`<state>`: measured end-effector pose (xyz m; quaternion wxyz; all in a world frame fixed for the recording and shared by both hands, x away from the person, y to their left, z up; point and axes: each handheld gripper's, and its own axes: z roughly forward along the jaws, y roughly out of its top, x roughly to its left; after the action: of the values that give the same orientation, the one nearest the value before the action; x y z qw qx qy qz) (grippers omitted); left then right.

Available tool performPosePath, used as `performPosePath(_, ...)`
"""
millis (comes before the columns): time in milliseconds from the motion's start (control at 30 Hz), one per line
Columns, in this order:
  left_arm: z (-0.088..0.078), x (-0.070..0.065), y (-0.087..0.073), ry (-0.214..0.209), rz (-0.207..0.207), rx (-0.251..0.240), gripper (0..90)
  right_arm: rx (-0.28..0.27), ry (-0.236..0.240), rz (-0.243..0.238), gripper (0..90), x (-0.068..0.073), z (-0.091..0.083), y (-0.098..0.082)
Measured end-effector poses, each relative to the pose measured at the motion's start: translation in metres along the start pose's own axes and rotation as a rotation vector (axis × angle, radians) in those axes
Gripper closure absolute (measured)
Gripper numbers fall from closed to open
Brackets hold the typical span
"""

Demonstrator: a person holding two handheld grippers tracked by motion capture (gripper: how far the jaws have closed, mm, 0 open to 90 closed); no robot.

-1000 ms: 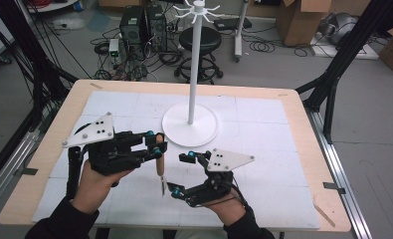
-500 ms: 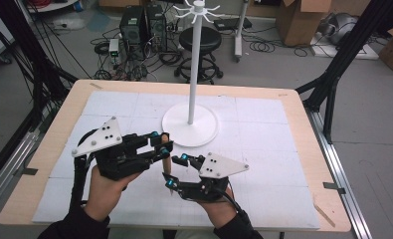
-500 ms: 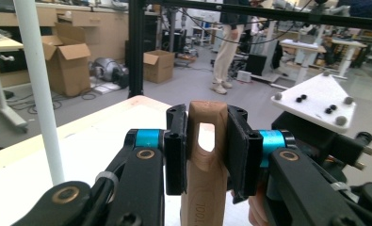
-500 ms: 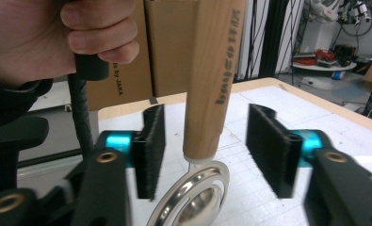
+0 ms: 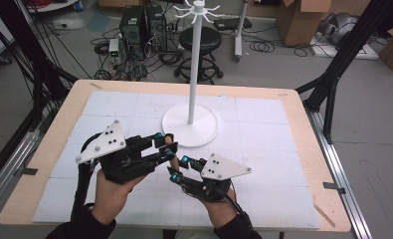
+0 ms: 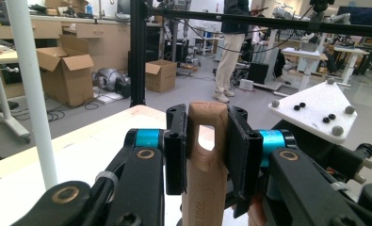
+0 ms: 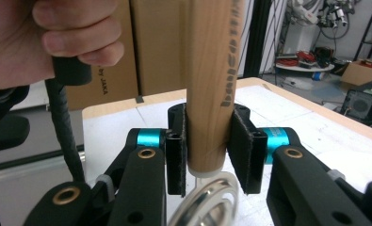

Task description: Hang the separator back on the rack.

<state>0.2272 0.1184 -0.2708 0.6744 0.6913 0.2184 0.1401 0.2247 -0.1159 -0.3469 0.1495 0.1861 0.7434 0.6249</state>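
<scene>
Over the near middle of the counter (image 5: 303, 149) the person holds a wooden handle (image 6: 206, 155) between both tools, just in front of the round base of the white stand (image 5: 190, 124). The left tool (image 5: 165, 147) is clamped tight on the handle's upper end, where a slot is cut through the wood; in the left gripper view its two black pads press flat on either side of that slotted end, and the handle stands upright between them. The right tool (image 5: 178, 167) sits just beside and a little nearer the person, and its jaws have just been closing on the other end of the same handle: in the right gripper view the pads (image 7: 176, 146) grip the round wooden shaft, which bears dark printed lettering, close to its tip. A shiny metal ring (image 7: 206, 202) shows right under that tip, between the jaws. The handle is lifted clear of the white mat, spanning the small gap from one tool to the other. The stand's thin pole rises well above both hands.
</scene>
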Motion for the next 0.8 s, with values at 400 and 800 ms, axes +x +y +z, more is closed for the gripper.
performPosePath(400, -0.008, 0.018, -0.005, -0.115, -0.079, -0.066, 41.0, 0.021, 0.071, 0.058, 70.2, -0.005, -0.003, 0.002)
performPosePath(800, -0.020, 0.024, -0.008, -0.321, -0.054, -0.040, 31.0, -0.022, 0.283, 0.110, 70.1, -0.012, -0.006, 0.003)
